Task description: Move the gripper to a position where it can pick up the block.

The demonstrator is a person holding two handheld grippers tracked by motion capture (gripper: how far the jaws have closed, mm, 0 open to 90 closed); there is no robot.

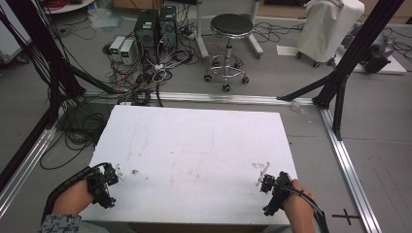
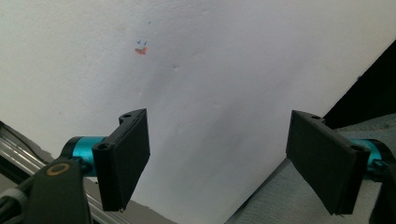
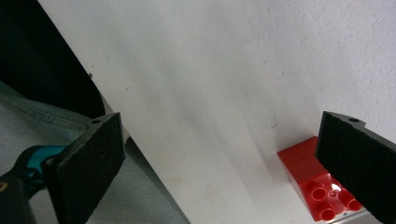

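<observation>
1. A workshop room with a grey floor is seen from above. Black frame struts rise at both sides, and aluminium rails lie on the floor around the work area.
2. A white rectangular tabletop is set in the middle of the room. Its surface is faintly scuffed and stained, and a small orange and blue mark is seen on it in the left gripper view.
3. Beyond the tabletop, a round black stool on castors is seen, with two dark computer towers to its left amid tangled cables. A white-covered unit stands on castors at the far right.
4. The left tool is held by a hand at the near left corner of the tabletop. In its own view the two black jaws are spread wide apart, with nothing between them.
5. The right tool is held by the other hand at the near right edge. Its jaws are also spread wide, with nothing gripped.
6. A red studded brick is seen in the right gripper view, lying on the tabletop at its edge. It lies just beside the right-hand jaw of that view, partly hidden behind it. Whether they touch cannot be told.
</observation>
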